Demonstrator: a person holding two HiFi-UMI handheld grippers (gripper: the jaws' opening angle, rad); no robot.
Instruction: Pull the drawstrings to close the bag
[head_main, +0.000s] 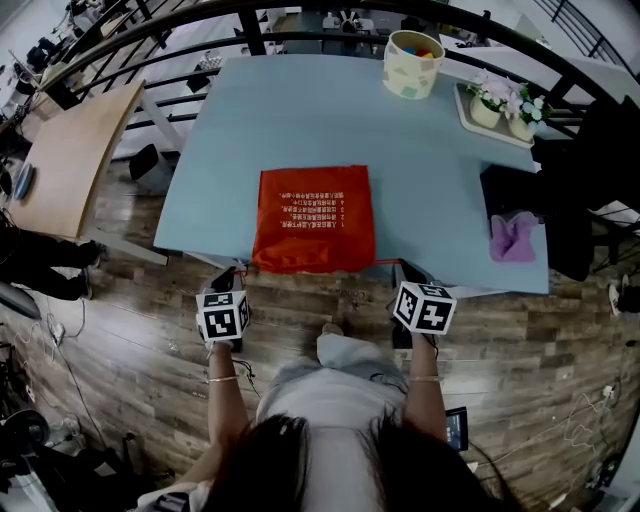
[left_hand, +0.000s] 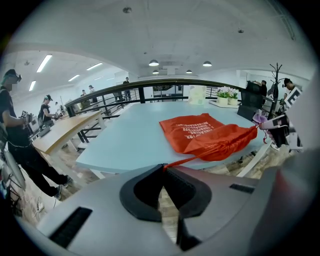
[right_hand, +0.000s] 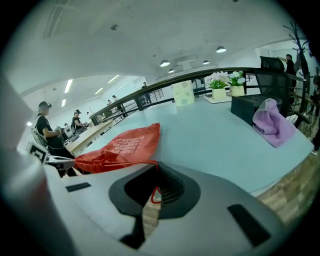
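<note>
orange bag (head_main: 313, 218) lies mid-frame on the blue table (head_main: 430, 170), mouth bunched at its lower edge; left gripper (left_hand: 163, 168) and right gripper (right_hand: 155, 172) each clench a drawstring (left_hand: 181, 161).

table (head_main: 420, 170): light blue | on it: orange bag (head_main: 313, 218), tub (head_main: 412, 68), tray (head_main: 490, 132)

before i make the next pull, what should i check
1. left gripper shut on left drawstring: ok
2. right gripper shut on right drawstring: ok
3. both drawstrings taut to the bag: ok
4. bag mouth cinched shut: not ok, bunched yet wide
5. purple cloth apart from the bag: ok
</note>
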